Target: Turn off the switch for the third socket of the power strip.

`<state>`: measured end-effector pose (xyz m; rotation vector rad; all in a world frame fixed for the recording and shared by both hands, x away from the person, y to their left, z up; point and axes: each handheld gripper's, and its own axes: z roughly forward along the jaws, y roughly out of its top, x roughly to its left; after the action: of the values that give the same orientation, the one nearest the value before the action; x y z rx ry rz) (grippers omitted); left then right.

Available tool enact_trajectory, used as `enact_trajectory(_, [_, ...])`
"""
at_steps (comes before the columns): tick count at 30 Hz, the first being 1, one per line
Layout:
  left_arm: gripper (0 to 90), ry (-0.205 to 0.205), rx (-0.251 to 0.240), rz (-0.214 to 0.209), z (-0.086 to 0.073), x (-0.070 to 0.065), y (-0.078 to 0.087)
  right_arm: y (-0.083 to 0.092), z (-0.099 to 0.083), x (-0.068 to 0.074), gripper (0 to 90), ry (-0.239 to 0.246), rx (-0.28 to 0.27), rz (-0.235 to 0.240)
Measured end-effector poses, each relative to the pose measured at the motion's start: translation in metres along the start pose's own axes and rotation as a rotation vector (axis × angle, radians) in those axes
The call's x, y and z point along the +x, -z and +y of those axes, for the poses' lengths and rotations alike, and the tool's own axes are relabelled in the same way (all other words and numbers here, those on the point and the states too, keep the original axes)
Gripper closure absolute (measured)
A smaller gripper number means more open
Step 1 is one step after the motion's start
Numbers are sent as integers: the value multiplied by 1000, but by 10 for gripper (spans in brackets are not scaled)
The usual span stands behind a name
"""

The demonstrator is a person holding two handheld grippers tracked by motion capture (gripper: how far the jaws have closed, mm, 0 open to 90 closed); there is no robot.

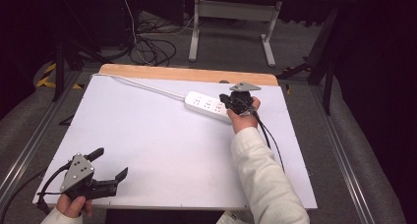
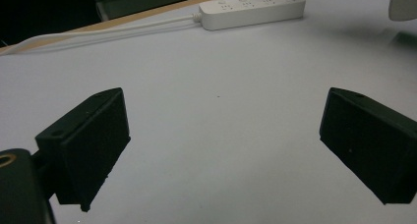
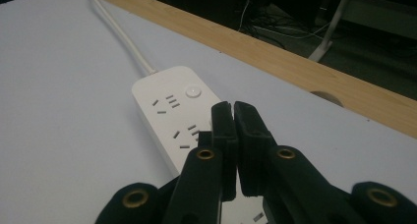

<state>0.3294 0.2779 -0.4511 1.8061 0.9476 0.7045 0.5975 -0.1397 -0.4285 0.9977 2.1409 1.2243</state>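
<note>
R gripper (image 1: 231,102) is over the near end of the white plastic power strip (image 1: 209,104), jaws pressed together w/ nothing between them; closed tips sit just above the sockets in the right gripper view, round button (image 3: 193,92) a bit further along. Strip lies far-centre on the white tabletop (image 1: 162,145), white cord (image 1: 142,85) running off to the far-left corner. L gripper (image 1: 109,163) parked near the front-left corner, jaws spread wide, holding nothing, well apart from the strip. Looks like the approach step: closed tips used as a poker, prob. for the button. Next move: slide fwd along the strip, then press down. Wooden far edge (image 1: 187,74) is near the strip; plenty of bare surface twd the person.
</note>
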Motion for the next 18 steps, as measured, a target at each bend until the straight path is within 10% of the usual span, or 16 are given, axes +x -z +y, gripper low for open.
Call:
enact_trajectory(11, [52,-9,3,-3,0,0,0,16,4,2,833,5,-27,18])
enact_trajectory(18, [52,-8,4,-5,0,0,0,30,7,3,653,-3,-25,25])
